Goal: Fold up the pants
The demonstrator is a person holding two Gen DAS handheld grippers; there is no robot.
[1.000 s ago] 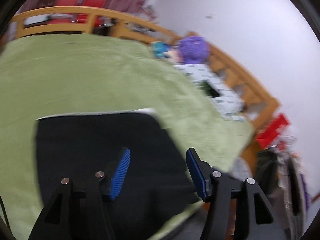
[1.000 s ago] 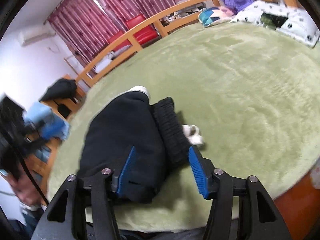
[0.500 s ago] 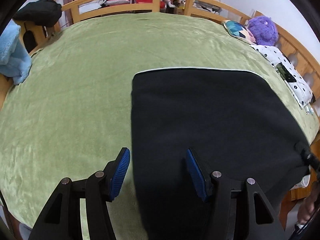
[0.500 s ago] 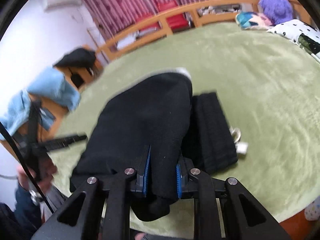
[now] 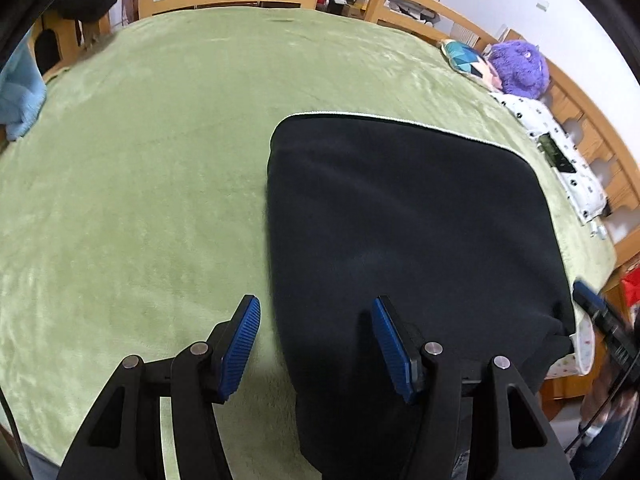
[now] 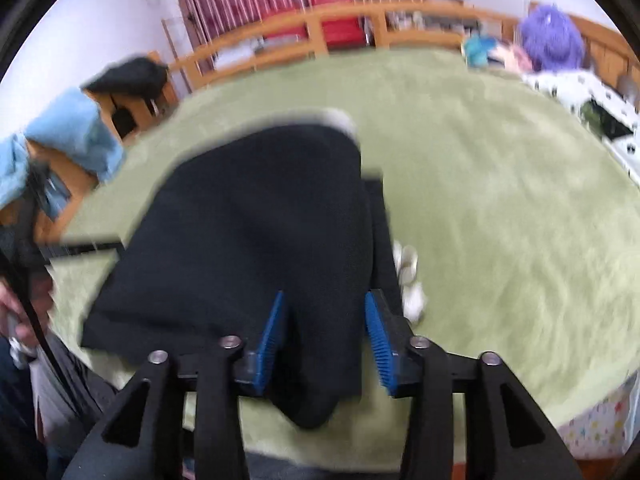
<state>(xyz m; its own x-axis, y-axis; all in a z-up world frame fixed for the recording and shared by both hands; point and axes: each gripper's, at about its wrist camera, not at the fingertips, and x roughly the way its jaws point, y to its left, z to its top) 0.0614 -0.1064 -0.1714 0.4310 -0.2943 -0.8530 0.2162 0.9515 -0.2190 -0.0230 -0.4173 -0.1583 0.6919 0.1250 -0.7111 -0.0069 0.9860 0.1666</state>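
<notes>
The black pants (image 5: 400, 220) lie folded into a thick pad on the green blanket (image 5: 140, 200), a thin white trim along the far edge. My left gripper (image 5: 314, 304) is open and straddles the near left edge of the pad, pads clear of the cloth. My right gripper (image 6: 324, 300) has its jaws opening, with a bulging fold of the pants (image 6: 260, 220) still between the blue pads. A ribbed black band (image 6: 384, 236) and a white drawstring (image 6: 408, 276) show right of that fold. The right gripper's blue tip (image 5: 588, 300) shows at the pad's right corner.
A wooden rail (image 5: 260, 0) rings the bed. A purple plush (image 5: 520, 68) and a spotted pillow (image 5: 560, 152) lie along the right side. A blue towel (image 6: 76, 132) and a dark garment (image 6: 128, 76) rest at the left corner. A person's hand (image 6: 20, 312) holds the blurred left gripper.
The left gripper swung down and over the pants' left edge. The right gripper rolled, shut on the fold half a second ago, and its jaws now stand apart again.
</notes>
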